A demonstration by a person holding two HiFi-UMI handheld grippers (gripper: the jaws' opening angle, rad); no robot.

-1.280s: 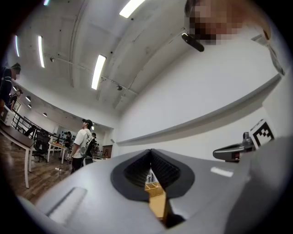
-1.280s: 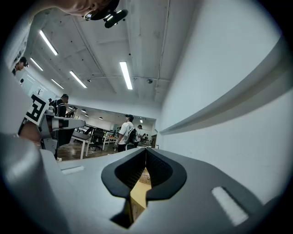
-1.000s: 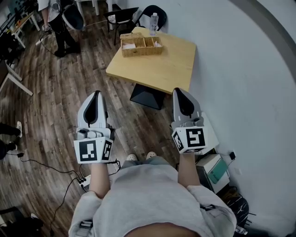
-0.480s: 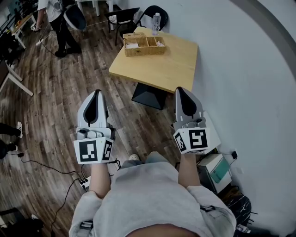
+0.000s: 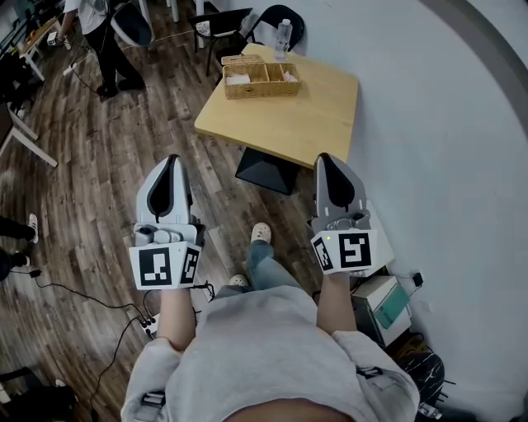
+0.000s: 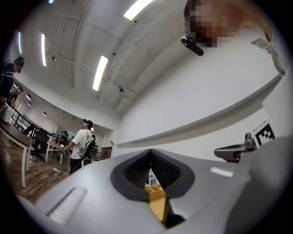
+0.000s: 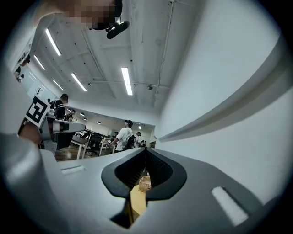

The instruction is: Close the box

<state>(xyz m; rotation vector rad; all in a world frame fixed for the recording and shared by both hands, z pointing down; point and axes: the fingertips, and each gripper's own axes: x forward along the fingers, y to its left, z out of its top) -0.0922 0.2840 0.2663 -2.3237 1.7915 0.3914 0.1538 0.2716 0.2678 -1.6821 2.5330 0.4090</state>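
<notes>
A wicker box [image 5: 260,80] with open compartments stands at the far end of a light wooden table [image 5: 297,124], its lid [image 5: 238,60] lying back behind it. Both grippers are held out well short of the table, over the floor. The left gripper [image 5: 172,159] is shut with nothing in it, and so is the right gripper [image 5: 324,157]. In the left gripper view the box [image 6: 154,191] shows small through the gap below the closed left gripper [image 6: 150,153]. The right gripper view shows the box [image 7: 144,183] the same way under the right gripper [image 7: 146,150].
A water bottle [image 5: 284,37] stands behind the box, with a black chair [image 5: 276,21] beyond it. The white wall [image 5: 445,165] runs along the right. A person [image 5: 95,33] stands at the far left. Cables [image 5: 115,301] and a white-and-teal device [image 5: 382,302] lie on the floor.
The table and box have shifted slightly in the head view as I step forward; my foot now shows between the grippers. Both grippers stay shut and level.
</notes>
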